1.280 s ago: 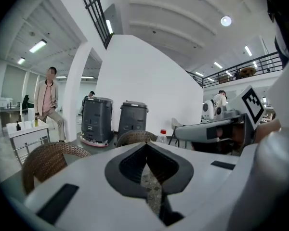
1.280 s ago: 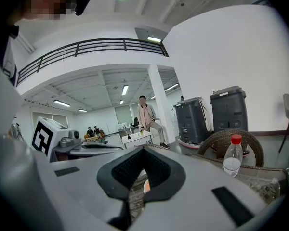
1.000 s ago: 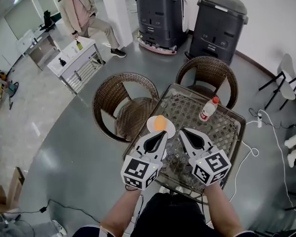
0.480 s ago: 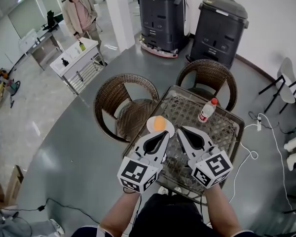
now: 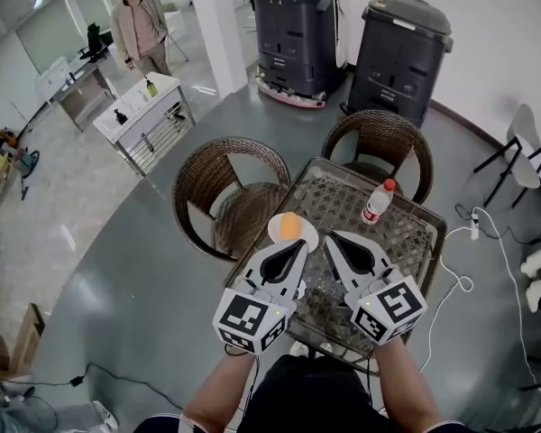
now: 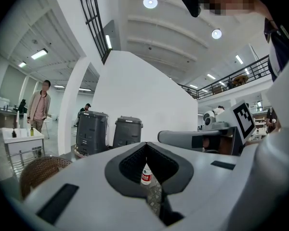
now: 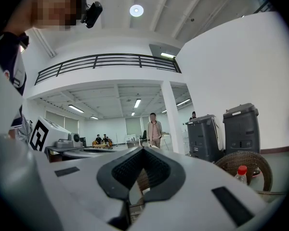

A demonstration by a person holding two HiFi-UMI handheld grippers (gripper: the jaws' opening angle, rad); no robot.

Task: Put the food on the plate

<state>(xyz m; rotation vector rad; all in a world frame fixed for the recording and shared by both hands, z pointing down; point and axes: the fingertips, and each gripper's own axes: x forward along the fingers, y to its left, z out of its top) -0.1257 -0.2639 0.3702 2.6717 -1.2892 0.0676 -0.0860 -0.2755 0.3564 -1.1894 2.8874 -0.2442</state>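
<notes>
Food [image 5: 291,225] on plate [image 5: 310,239]; left gripper [image 5: 302,245], right gripper [image 5: 330,239] level, jaws together

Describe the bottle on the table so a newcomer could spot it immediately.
Find the glass-topped wicker table beside two wicker chairs. Near its far edge stands a small clear bottle. Its red cap and upright shape set it apart from the flat white plate nearby.

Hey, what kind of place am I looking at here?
Probably an open-plan lab or office hall: a glass-topped wicker table on a wide grey floor, a tall dark grey machine, and a black-railed mezzanine overhead.
</notes>
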